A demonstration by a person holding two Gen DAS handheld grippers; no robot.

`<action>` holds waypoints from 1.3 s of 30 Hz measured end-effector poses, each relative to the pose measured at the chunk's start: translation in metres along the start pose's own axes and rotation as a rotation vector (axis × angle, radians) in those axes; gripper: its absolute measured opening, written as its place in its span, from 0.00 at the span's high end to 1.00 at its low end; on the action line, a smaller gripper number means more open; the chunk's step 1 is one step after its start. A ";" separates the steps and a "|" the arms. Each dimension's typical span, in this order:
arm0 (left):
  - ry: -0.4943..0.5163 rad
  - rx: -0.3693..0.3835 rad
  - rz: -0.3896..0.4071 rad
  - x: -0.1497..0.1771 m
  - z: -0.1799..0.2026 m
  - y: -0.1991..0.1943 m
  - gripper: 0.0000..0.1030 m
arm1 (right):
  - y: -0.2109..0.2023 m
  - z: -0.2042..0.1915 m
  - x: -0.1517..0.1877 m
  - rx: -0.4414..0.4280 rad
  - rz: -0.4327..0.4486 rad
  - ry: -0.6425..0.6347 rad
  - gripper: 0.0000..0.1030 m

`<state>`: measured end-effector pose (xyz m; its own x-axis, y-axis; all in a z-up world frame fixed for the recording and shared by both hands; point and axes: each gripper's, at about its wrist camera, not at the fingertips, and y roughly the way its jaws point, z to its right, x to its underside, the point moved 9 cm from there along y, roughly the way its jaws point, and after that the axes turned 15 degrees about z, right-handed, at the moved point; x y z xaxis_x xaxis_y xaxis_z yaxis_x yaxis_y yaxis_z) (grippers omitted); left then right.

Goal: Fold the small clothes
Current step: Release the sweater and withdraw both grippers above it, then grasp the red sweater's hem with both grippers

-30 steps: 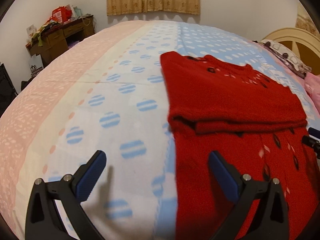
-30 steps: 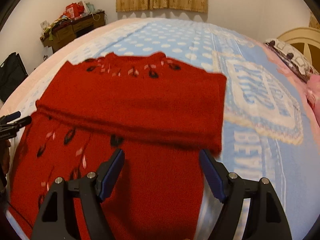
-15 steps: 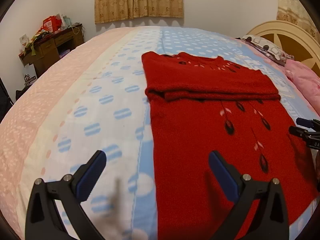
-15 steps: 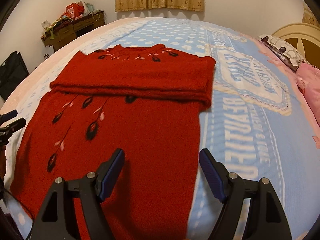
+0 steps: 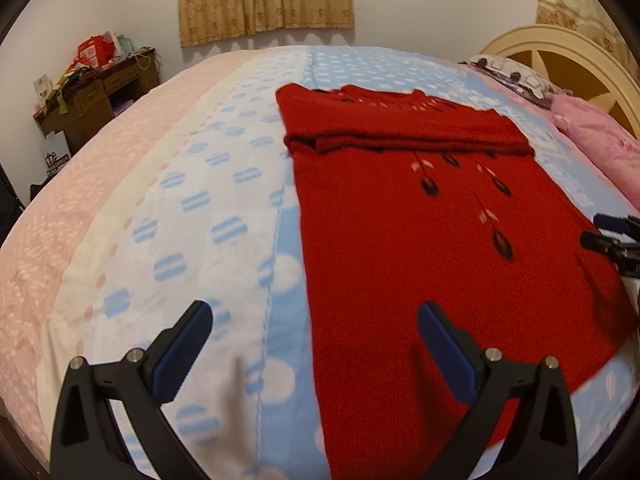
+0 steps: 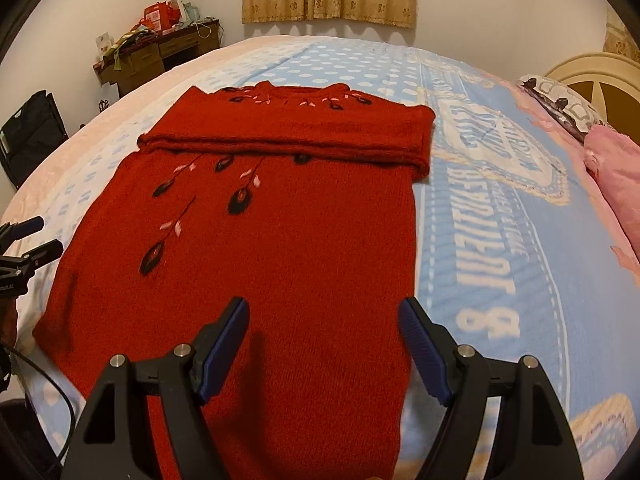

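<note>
A red knitted sweater [image 5: 400, 216] [image 6: 280, 240] with black and pink leaf embroidery lies flat on the bed, its sleeves folded across the chest into a thick band near the collar. My left gripper [image 5: 316, 320] hovers open over the sweater's left edge near the hem, one finger over the bedspread, the other over the knit. My right gripper [image 6: 324, 320] stands open above the lower right part of the sweater. Nothing sits between either pair of fingers. The right gripper's tips show at the left wrist view's right edge.
The bed carries a pink, white and blue dotted bedspread [image 5: 180, 220] with printed lettering [image 6: 492, 240] on the right. A pink pillow [image 6: 616, 176] and cream headboard [image 5: 560, 60] lie far right. A cluttered wooden desk [image 6: 160, 52] and a black bag [image 6: 32, 132] stand by the left wall.
Both grippers have drawn back from the folded band toward the sweater's hem, so more of the sweater's body shows. Both stay open and hold nothing.
</note>
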<state>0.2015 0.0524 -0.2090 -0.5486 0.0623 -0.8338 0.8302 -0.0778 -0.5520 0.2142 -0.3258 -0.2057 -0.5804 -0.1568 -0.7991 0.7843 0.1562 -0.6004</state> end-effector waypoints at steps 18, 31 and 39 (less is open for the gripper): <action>0.048 0.043 -0.022 0.034 0.024 -0.036 0.00 | -0.054 -0.010 0.051 0.022 -0.018 0.009 0.25; 0.062 0.058 -0.065 0.060 0.038 -0.039 0.05 | -0.070 -0.005 0.076 0.033 0.024 0.057 0.25; -0.019 0.106 -0.115 0.077 0.036 -0.039 0.16 | -0.077 -0.003 0.086 -0.016 0.031 0.087 0.25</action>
<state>0.1238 0.0243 -0.2519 -0.6423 0.0583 -0.7643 0.7470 -0.1757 -0.6412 0.1033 -0.3482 -0.2280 -0.5732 -0.0660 -0.8168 0.7992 0.1752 -0.5750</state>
